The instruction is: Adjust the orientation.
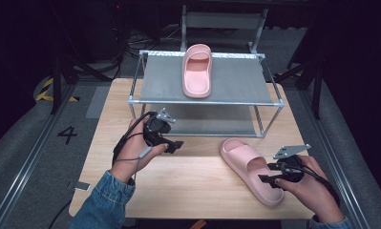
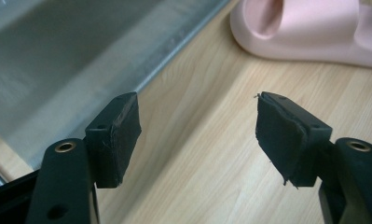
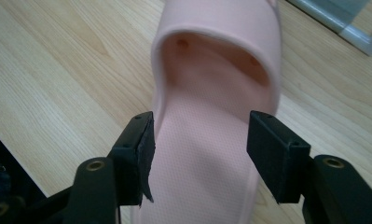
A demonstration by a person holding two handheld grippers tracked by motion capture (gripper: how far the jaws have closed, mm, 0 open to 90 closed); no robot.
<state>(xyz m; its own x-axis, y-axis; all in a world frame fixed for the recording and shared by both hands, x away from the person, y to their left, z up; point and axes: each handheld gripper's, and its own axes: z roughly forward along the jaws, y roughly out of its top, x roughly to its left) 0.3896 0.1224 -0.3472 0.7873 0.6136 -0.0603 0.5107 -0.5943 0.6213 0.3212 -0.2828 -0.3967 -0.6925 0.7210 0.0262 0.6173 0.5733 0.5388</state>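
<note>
A pink slipper (image 1: 197, 71) lies on the top shelf of a metal rack (image 1: 240, 86), toe toward the back. A second pink slipper (image 1: 243, 160) lies on the wooden table at the right, toe toward the rack. My right gripper (image 1: 267, 175) is open at its heel end. In the right gripper view the jaws (image 3: 200, 135) straddle the slipper's (image 3: 216, 32) footbed, and no pad visibly presses on it. My left gripper (image 1: 174, 146) is open and empty over bare table in front of the rack. Its view (image 2: 197, 135) shows the slipper's toe (image 2: 309, 28) farther off.
The rack's lower shelf (image 1: 212, 119) is grey; its metal edge (image 2: 174, 60) runs close to my left gripper. The wooden table (image 1: 188, 186) has free room between the two hands. Dark floor and stands surround the table.
</note>
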